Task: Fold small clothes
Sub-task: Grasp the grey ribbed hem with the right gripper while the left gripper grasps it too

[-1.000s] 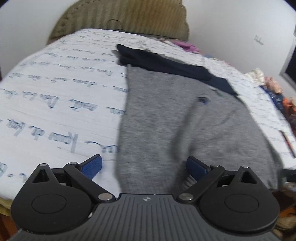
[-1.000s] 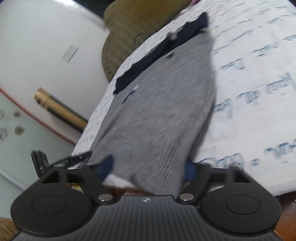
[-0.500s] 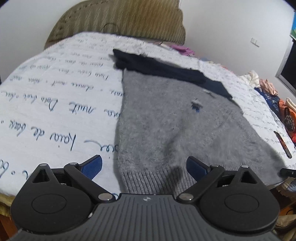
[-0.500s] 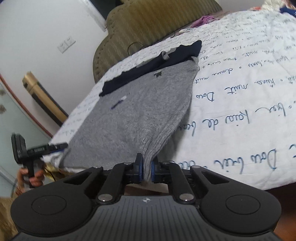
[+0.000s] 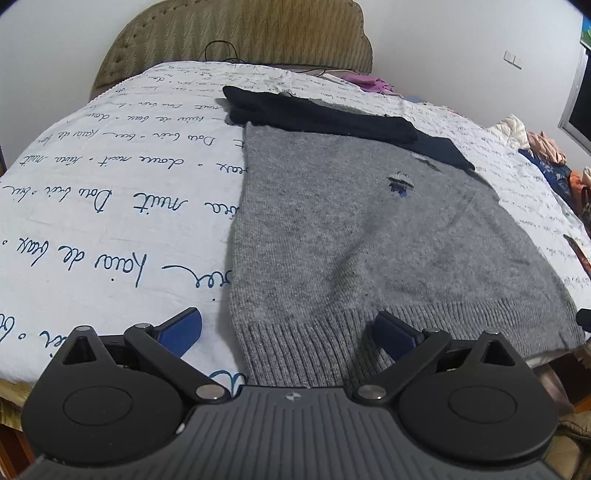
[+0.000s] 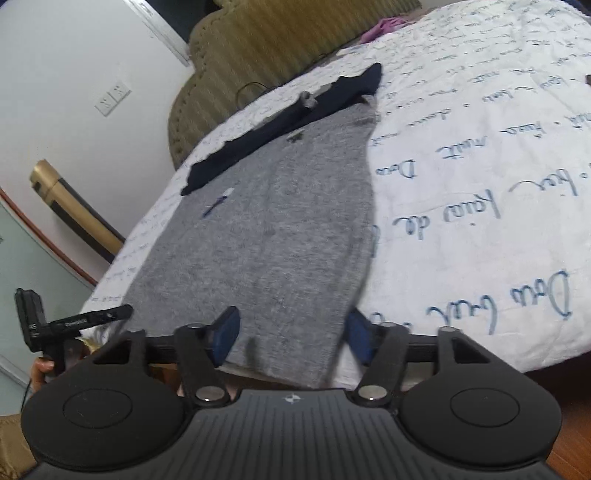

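A grey knit sweater (image 5: 369, 229) lies flat on the bed, its ribbed hem (image 5: 306, 343) at the near edge and its navy top part (image 5: 317, 114) farthest from me. My left gripper (image 5: 288, 330) is open low over the hem's left corner, which lies loose between its blue pads. My right gripper (image 6: 291, 336) sits at the hem's other corner. Its jaws are opening, and the grey cloth (image 6: 280, 240) lies between them without being pinched. The left gripper (image 6: 74, 321) and the hand holding it also show at the left edge of the right wrist view.
The bed sheet (image 5: 110, 206) is white with blue handwriting. An olive padded headboard (image 5: 236, 33) stands behind it. Loose clothes (image 5: 546, 147) are piled along the bed's right side. A gold and black tube (image 6: 70, 206) leans by the wall.
The right gripper clamped the hem corner half a second ago and has since let it go, its jaws now wide. The sweater has settled flatter on the bed. The left gripper stayed open.
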A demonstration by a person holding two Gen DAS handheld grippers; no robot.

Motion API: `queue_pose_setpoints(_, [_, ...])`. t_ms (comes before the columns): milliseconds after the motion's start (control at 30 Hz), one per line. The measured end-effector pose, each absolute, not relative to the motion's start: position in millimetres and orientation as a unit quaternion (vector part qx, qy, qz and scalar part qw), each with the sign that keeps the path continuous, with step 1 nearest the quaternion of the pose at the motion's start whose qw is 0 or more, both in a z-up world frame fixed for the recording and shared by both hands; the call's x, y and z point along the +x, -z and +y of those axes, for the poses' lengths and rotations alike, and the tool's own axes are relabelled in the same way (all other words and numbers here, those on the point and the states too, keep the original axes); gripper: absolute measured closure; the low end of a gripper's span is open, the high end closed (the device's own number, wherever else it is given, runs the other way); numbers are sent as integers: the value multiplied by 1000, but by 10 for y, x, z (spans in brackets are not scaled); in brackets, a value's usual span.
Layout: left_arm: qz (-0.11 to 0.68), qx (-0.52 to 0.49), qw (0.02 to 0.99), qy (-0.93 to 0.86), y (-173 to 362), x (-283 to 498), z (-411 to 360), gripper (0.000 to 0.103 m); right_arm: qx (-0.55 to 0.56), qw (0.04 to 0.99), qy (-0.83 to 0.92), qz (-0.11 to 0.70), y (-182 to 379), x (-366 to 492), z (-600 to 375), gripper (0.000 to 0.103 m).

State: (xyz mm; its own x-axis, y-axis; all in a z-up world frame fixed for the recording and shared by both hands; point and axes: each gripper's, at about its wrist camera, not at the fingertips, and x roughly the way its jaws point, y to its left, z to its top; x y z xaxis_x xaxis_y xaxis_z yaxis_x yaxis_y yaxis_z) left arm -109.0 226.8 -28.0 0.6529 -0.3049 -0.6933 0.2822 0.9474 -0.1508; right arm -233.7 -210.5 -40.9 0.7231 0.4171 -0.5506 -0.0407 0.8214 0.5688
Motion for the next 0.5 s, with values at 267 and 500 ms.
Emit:
queue_pose_setpoints(267, [369, 27, 911, 182, 260, -1201, 2097, 57, 227, 895, -138, 359, 409, -2245, -1898, 88])
queue_pose_setpoints(500, [367, -1, 912, 182, 70, -1158, 2088, 91, 241, 896, -170, 331, 228, -2195, -1946, 94])
